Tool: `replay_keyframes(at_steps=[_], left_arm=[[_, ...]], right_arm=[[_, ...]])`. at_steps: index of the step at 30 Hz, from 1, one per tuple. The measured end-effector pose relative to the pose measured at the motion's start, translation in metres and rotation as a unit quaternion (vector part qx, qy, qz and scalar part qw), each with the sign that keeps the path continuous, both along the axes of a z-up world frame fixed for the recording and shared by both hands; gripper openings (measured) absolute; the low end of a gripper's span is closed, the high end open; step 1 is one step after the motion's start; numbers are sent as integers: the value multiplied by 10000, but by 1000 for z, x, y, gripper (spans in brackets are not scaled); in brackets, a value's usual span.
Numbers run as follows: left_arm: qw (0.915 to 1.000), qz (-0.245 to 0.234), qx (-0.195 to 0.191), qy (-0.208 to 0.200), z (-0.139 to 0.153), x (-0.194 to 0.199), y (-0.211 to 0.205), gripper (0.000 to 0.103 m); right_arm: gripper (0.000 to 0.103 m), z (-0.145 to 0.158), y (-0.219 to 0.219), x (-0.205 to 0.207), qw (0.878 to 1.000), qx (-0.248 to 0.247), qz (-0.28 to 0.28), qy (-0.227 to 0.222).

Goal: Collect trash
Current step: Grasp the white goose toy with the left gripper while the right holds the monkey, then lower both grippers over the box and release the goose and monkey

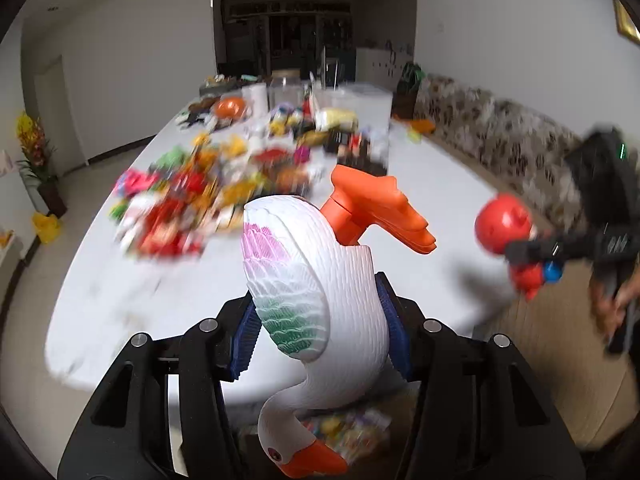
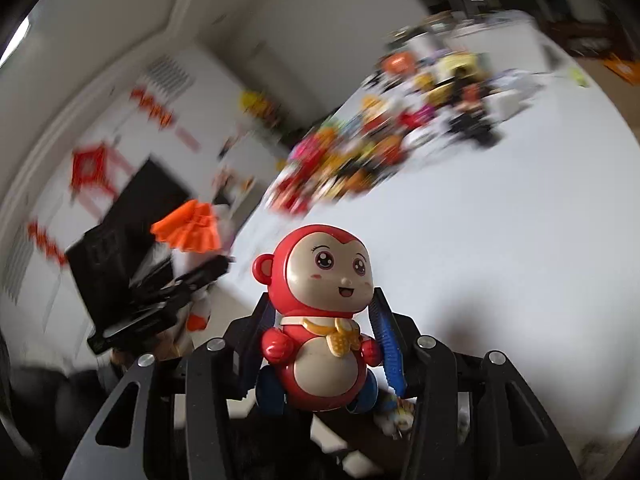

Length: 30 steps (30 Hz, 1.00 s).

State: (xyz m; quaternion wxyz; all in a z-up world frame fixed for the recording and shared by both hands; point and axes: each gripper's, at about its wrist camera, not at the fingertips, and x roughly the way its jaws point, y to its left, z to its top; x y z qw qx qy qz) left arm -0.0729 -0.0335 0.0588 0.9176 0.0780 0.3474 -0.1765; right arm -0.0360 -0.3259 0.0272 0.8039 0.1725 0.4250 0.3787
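Observation:
My left gripper is shut on a white toy goose with orange feet and beak, held upside down above the near edge of the white table. My right gripper is shut on a red toy monkey, held upright in the air. The monkey and the right gripper also show at the right of the left wrist view. The goose's orange feet and the left gripper show at the left of the right wrist view. A heap of colourful wrappers and toys lies on the table.
Clear containers and more clutter stand at the table's far end. A patterned sofa runs along the right wall. A bag of colourful items lies below the left gripper. A plant with yellow flowers stands at the left.

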Motion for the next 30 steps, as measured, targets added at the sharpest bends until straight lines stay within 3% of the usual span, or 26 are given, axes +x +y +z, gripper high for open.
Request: replay_keyframes(at_steps=[4, 7, 8, 9, 10, 13, 16, 18, 20, 23, 27, 30], left_arm=[[9989, -147, 125, 422, -34, -37, 24, 52], [9960, -278, 287, 796, -68, -52, 34, 53], [9951, -267, 393, 865, -82, -53, 35, 56], [9939, -301, 474, 945, -96, -52, 36, 70], [9932, -291, 560, 974, -106, -52, 39, 75], [9907, -112, 729, 1143, -129, -45, 49, 79], [9931, 88, 405, 1096, -117, -35, 69, 79], [9955, 199, 335, 860, -100, -29, 77, 84], [9978, 377, 307, 446, -80, -18, 86, 88], [9964, 776, 340, 59, -56, 13, 98, 90], [9907, 1309, 352, -120, -42, 81, 114, 91], [9880, 1515, 305, 81, -45, 134, 117, 91]], right_arm=[[48, -13, 46, -45, 9958, -577, 705, 110], [48, -45, 76, -61, 9893, -850, 1091, 465], [49, -60, 86, -64, 9859, -1100, 1138, 547], [61, -72, 92, -66, 9824, -1369, 1139, 561], [66, -82, 97, -65, 9803, -1535, 1108, 561], [67, -99, 102, -61, 9759, -1907, 956, 463], [71, -74, 89, -59, 9827, -1684, 737, 235], [87, -45, 73, -48, 9885, -1448, 421, -123], [88, -19, 57, -24, 9876, -1436, -45, -631], [88, 0, 46, 16, 9802, -1619, -490, -1032], [88, 6, 44, 67, 9792, -1500, -788, -1114], [88, 3, 54, 94, 9840, -1238, -862, -943]])
